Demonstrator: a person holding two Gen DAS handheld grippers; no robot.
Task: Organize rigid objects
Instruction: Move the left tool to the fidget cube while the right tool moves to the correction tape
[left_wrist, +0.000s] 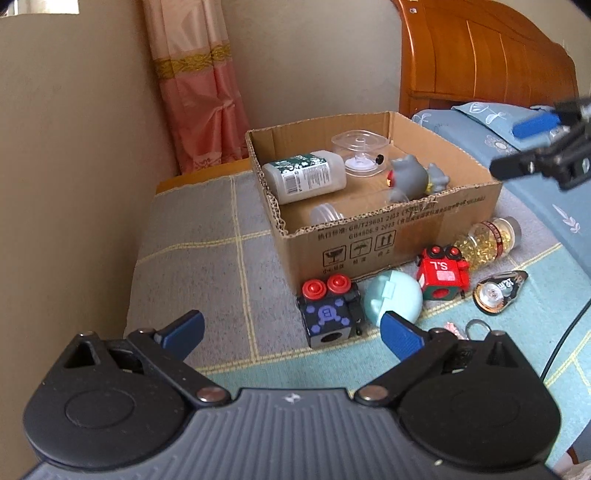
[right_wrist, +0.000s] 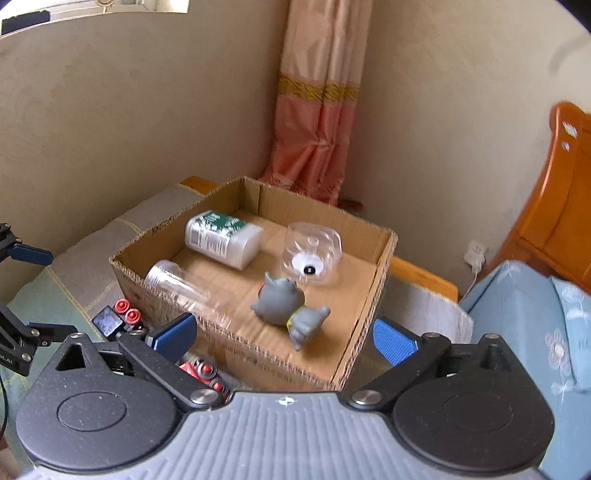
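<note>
Plain beige walls (right_wrist: 129, 110) meet at a corner where a pink curtain (right_wrist: 314, 122) with a gold band hangs. A wooden headboard (left_wrist: 480, 55) — glossy orange — stands behind the bed's blue floral bedding (right_wrist: 535, 314); daylight is soft.

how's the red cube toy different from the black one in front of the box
The red cube toy is red with a white "S.L" label; the black cube toy has a purple "B" emblem. The red one lies tipped beside the capsule bottle; the black one sits upright. Both have paired red knobs and sit outside the cardboard box.
</note>
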